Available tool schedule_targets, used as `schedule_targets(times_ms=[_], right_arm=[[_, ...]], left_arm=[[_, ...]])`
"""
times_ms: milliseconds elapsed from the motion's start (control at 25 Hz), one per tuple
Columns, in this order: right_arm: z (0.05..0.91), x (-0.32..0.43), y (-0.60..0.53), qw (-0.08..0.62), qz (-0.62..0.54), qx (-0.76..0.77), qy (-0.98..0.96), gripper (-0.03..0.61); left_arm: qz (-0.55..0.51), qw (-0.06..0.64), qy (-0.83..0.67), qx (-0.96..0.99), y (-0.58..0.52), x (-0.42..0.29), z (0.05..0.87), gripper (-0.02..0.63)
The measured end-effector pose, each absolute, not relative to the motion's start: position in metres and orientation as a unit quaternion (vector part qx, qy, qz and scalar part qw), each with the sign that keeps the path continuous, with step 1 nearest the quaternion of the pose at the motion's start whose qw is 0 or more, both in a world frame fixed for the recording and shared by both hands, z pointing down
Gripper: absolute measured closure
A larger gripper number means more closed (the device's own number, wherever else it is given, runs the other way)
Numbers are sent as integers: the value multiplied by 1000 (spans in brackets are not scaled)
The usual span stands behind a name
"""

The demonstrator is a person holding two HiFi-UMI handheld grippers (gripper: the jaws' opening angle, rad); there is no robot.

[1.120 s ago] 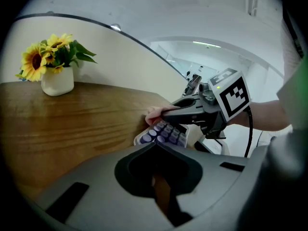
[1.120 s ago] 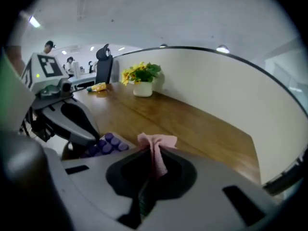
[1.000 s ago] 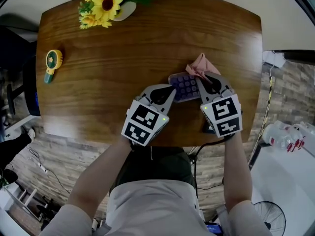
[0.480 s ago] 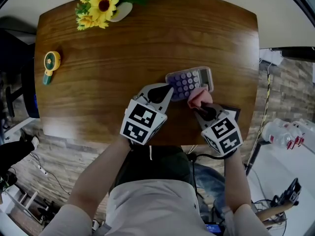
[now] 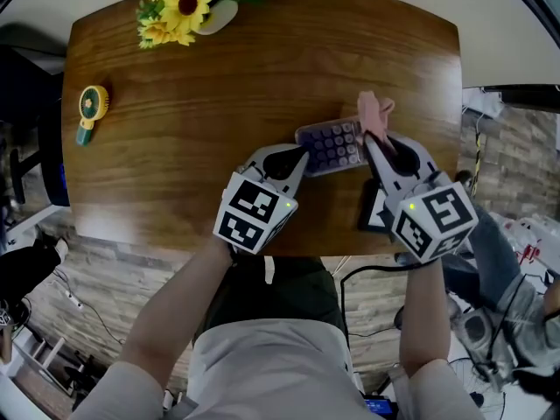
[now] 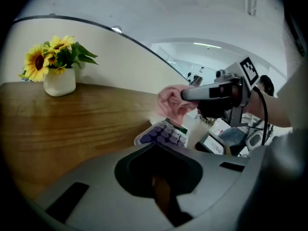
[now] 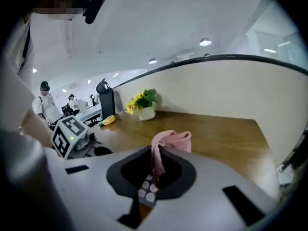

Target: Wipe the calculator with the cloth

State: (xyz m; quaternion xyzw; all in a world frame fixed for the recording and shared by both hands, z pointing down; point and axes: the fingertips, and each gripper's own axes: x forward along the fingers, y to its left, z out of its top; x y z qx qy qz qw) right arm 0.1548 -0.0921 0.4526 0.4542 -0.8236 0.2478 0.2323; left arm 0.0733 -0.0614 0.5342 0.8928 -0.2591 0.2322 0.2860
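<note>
The calculator (image 5: 331, 145), grey with purple keys, lies on the wooden table (image 5: 227, 86) near the front right. In the left gripper view it (image 6: 163, 134) shows just past the jaw tips. My left gripper (image 5: 300, 154) is shut on its left end. My right gripper (image 5: 376, 138) is shut on the pink cloth (image 5: 374, 112), which sticks up at the calculator's right end. In the right gripper view the cloth (image 7: 171, 141) hangs between the jaws, with calculator keys (image 7: 148, 192) below it. The left gripper view shows the cloth (image 6: 171, 102) above the calculator.
A white vase of sunflowers (image 5: 184, 7) stands at the far left corner. A yellow and green hand fan (image 5: 90, 112) lies near the left edge. A dark flat framed item (image 5: 369, 210) lies under my right gripper by the table's front edge.
My right gripper carried the cloth from the calculator's near right corner to its far right end. The left gripper kept its place at the calculator's left end.
</note>
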Motion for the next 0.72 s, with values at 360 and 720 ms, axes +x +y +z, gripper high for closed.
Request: schedule_targets(times_ms=[360,720], right_arm=[[527,107,-71,351,263,373,-818,562],[544,100,17,391,339,294,-804,563]], left_arm=[[229,285,-261,893,-63,72,533,612],[229,298,-253,891,-61,73,533,612]])
